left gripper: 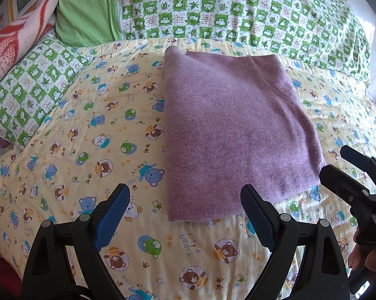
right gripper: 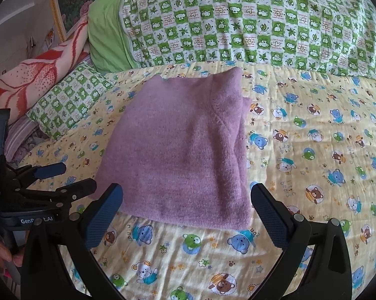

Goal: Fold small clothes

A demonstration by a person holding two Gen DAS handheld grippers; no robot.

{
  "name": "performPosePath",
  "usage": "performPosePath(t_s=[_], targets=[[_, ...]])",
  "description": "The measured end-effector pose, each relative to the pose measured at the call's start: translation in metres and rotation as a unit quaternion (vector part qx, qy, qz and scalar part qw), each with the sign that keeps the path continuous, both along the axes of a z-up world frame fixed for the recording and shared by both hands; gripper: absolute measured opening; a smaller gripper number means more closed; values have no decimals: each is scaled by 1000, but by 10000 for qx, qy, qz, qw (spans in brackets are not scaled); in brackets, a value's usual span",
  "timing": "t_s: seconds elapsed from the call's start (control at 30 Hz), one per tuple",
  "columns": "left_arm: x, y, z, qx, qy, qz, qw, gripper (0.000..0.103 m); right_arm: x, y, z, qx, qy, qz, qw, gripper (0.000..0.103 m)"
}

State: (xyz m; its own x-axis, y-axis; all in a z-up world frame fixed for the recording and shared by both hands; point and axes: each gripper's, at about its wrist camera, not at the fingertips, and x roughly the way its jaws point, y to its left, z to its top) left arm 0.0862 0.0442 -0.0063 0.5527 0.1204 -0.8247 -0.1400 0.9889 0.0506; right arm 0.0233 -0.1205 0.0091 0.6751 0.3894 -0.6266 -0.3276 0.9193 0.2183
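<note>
A purple knit garment (left gripper: 233, 130) (right gripper: 180, 150) lies folded into a neat rectangle on the yellow bear-print quilt (left gripper: 88, 135) (right gripper: 313, 150). My left gripper (left gripper: 185, 195) is open just short of the garment's near edge, toward its left corner, with nothing between its blue pads. My right gripper (right gripper: 186, 195) is open too, in front of the near edge and straddling its width without touching it. In the left wrist view the right gripper (left gripper: 338, 160) shows at the right edge, open. The right wrist view catches the left gripper (right gripper: 75, 175) at the left edge, open.
A green checked quilt (left gripper: 238, 12) (right gripper: 250, 20) is piled behind the garment. A matching pillow (left gripper: 35, 85) (right gripper: 70, 100) and a red-and-pink blanket (left gripper: 15, 40) (right gripper: 38, 75) lie to the left. A person's fingers (left gripper: 363, 257) (right gripper: 3, 252) hold each gripper's handle.
</note>
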Motion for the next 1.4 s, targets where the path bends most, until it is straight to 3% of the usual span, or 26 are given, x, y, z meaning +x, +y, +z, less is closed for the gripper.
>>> performPosePath(t_s=[1.4], targets=[[18,11,1,-17,74,123,9999,91,21,6,0,80,105,-19,9999,102]])
